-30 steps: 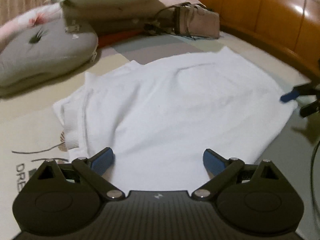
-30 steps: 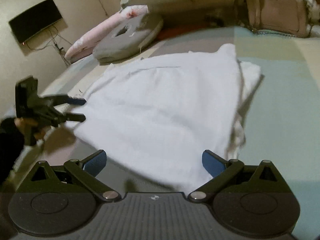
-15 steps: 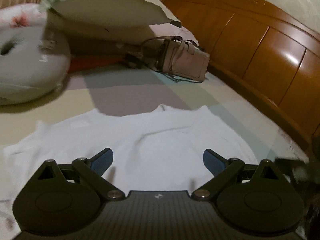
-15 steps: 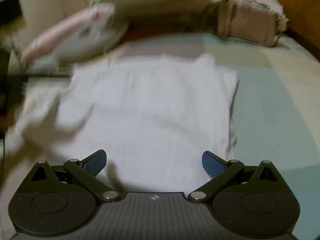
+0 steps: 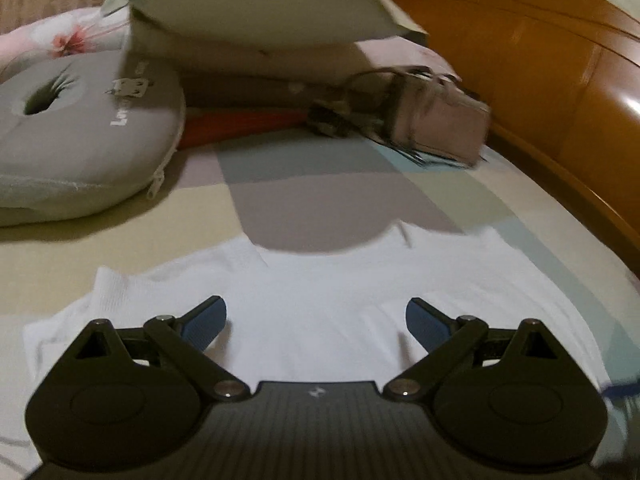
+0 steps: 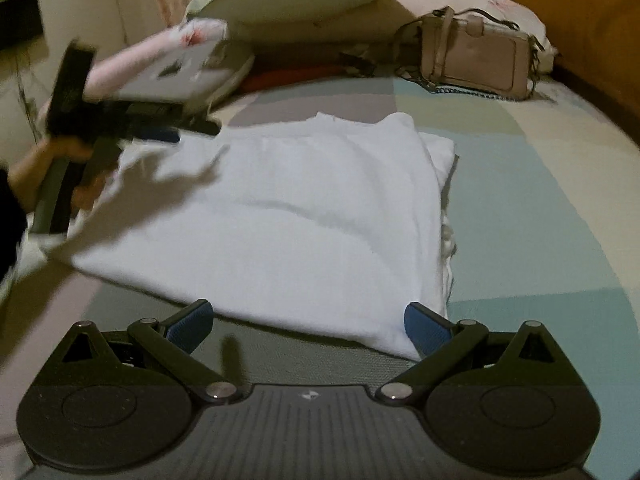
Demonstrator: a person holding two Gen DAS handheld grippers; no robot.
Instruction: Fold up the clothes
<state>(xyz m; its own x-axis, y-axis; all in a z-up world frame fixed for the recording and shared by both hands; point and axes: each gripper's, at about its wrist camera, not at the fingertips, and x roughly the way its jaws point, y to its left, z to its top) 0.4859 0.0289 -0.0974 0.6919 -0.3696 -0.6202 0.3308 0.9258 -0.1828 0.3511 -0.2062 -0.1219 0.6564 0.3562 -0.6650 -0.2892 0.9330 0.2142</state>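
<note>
Shirt (image 6: 288, 216) folded flat on bed (image 6: 540, 208), centre frame. Left gripper (image 5: 316, 322) and right gripper (image 6: 306, 322): jaws spread, holding nothing.

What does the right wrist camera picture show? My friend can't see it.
A folded white garment lies on a patchwork bedspread, with the open right gripper empty at its near edge. The left gripper, blurred, is at its far left side, and a beige handbag sits by the pillows.
</note>
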